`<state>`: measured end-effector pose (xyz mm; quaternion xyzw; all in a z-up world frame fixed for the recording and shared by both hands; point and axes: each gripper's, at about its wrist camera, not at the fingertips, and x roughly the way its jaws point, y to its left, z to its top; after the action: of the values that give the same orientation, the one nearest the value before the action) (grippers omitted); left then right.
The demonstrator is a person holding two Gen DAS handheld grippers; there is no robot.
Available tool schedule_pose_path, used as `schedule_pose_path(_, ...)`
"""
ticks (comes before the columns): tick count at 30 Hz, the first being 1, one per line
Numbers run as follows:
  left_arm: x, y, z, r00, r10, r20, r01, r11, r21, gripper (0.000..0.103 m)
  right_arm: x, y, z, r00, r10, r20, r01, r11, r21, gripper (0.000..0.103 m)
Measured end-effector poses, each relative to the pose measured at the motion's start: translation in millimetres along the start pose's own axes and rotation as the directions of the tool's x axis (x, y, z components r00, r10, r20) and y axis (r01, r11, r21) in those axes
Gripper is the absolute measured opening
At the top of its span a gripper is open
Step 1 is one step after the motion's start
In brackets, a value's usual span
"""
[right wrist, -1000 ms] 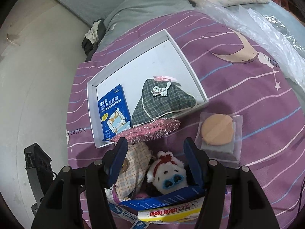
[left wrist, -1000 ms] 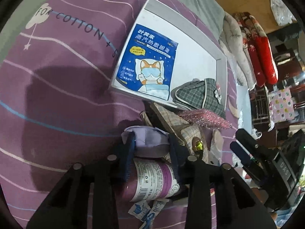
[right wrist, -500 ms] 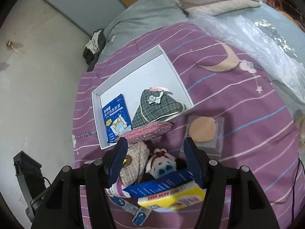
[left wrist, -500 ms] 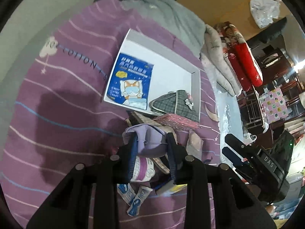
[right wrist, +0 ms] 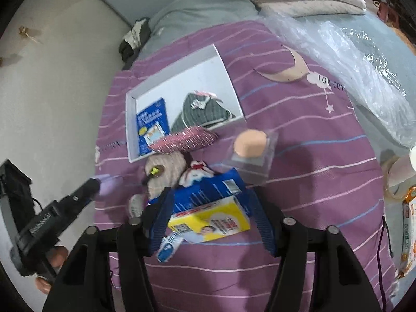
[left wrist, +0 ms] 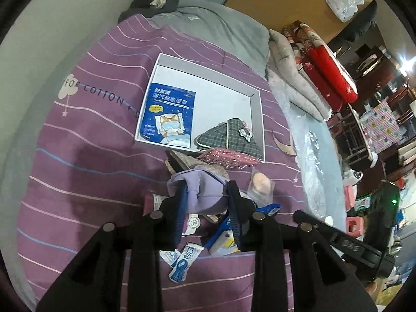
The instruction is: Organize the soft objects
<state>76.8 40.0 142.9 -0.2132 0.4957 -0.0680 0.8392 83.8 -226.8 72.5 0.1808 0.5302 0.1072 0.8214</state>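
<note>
Purple striped bedding [left wrist: 85, 156] fills my left wrist view, with the white tray [left wrist: 256, 119] lying on it as my landmark. My left gripper [left wrist: 208, 195] is pinching a lilac soft pouch [left wrist: 200, 189], both pads pressed into its sides so it bulges up between them. The pouch hangs just on the near side of the tray's front edge, above the pile of loose things. The tray lies straight ahead along the fingers, its long axis running across my view. Inside it the blue eye-mask packet [left wrist: 167, 115] takes the left end and the grey plaid pouch [left wrist: 228, 137] the right front corner. The bare floor between and behind them is where I judge the pouch should go, so the move is forward and then down.

Same bedding in my right wrist view, somewhat blurred. My right gripper [right wrist: 208, 205] has just been closing, with a blue and yellow box [right wrist: 210, 208] between its fingers. The pads look against its ends, though I cannot tell if they grip it firmly. It sits nearer me than the tray, beyond the pink glitter piece [right wrist: 184, 141] overhanging the tray's front edge. The left gripper [right wrist: 95, 184] shows off the tray's left front corner, so I judge that hand the readier to place.
</note>
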Motion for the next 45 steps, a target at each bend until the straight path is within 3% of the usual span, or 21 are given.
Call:
schedule_pose_path(4,1.6,0.8,0.2,1.0,-0.003,-0.003,0.003,1.0,-0.009,0.033,25.4,-3.8,0.0,0.996,-0.004,-0.089,0.004,1.0,-0.003,0.043)
schedule_pose_path(7,4.0,4.3,1.0,1.0,0.011,-0.002,-0.011,1.0,-0.016,0.033,33.5,-8.6,1.2,0.995,0.005,-0.098,-0.003,1.0,0.015,0.04)
schedule_pose_path(10,7.2,8.2,2.0,1.0,0.022,-0.004,-0.022,0.999,-0.025,0.033,42.4,-11.5,2.4,0.994,-0.005,-0.113,0.007,1.0,0.02,0.026)
schedule_pose_path(13,9.8,10.7,2.4,1.0,0.023,-0.013,-0.024,0.999,-0.03,0.033,48.3,-11.8,1.1,0.991,-0.014,-0.132,0.017,1.0,0.019,0.018)
schedule_pose_path(19,11.0,13.5,2.9,1.0,0.012,-0.019,-0.013,0.999,-0.04,0.033,41.7,-0.6,-10.5,0.984,-0.055,-0.167,0.04,0.995,-0.089,0.018)
schedule_pose_path(24,6.0,14.2,1.8,1.0,-0.011,-0.016,0.01,0.999,-0.045,0.033,39.6,-5.0,-33.1,0.959,-0.104,-0.263,0.066,0.987,-0.149,0.018)
schedule_pose_path(27,-3.5,13.7,0.3,1.0,-0.027,0.007,0.027,0.999,-0.036,0.033,46.4,-20.3,-53.1,0.928,-0.113,-0.355,0.076,0.99,-0.118,0.018)
schedule_pose_path(29,-6.6,14.2,0.2,0.999,-0.034,0.016,0.034,0.999,-0.035,0.033,50.1,-30.6,-60.2,0.918,-0.105,-0.382,0.081,0.994,-0.078,0.018)
schedule_pose_path(33,-5.5,15.7,1.0,0.999,-0.032,0.012,0.033,0.999,-0.034,0.033,47.4,-48.3,-54.1,0.94,-0.021,-0.34,0.038,0.998,0.044,0.02)
schedule_pose_path(36,-0.8,18.8,1.9,1.0,-0.027,0.008,0.027,0.999,-0.044,0.033,42.9,-56.8,-50.1,0.951,-0.032,-0.309,0.062,0.994,0.086,0.035)
schedule_pose_path(38,3.8,20.2,2.2,1.0,-0.013,0.002,0.013,0.999,-0.047,0.033,41.6,-65.2,-49.2,0.955,-0.008,-0.296,0.047,0.991,0.123,0.036)
schedule_pose_path(45,5.6,23.7,2.5,0.997,0.074,0.027,-0.072,0.996,-0.055,0.033,70.9,-79.4,-56.8,0.933,0.119,-0.34,-0.044,0.975,0.218,0.037)
